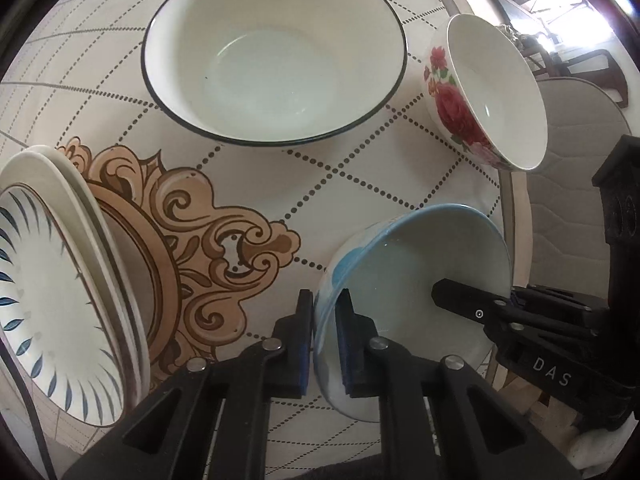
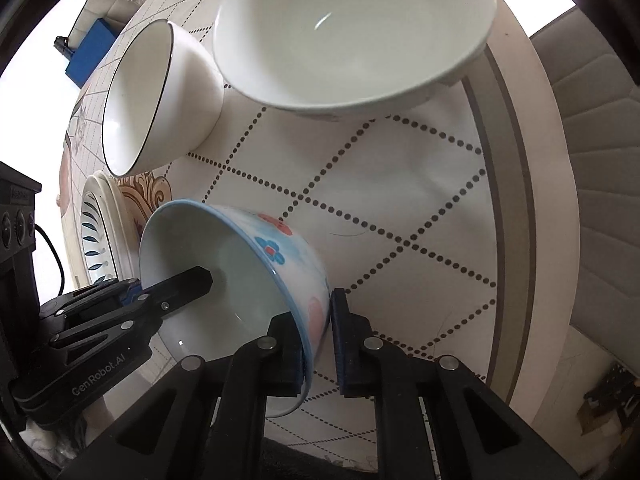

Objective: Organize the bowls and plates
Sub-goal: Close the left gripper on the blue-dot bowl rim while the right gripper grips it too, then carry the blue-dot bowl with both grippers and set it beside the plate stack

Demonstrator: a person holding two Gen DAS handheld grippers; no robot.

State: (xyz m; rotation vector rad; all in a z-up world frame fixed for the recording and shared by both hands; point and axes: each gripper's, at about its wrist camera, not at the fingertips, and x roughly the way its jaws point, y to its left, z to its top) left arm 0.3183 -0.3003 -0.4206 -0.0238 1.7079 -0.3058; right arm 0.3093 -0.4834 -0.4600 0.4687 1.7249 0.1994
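Both grippers pinch the blue bowl by opposite rim walls: the left gripper has 1 finger inside and 1 outside, and the right gripper mirrors it, sharing the load. It sits low over the desk, contact unclear. Left of it, stacked plates; beyond, a dark-rimmed bowl; rightmost, the rose bowl, plausibly its nesting mate.

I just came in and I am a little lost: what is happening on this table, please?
A person is sorting dishes with two handheld grippers. Both the left gripper and the right gripper pinch the wall of the same blue bowl. A black-rimmed bowl, a rose-patterned bowl and stacked plates are on the table.
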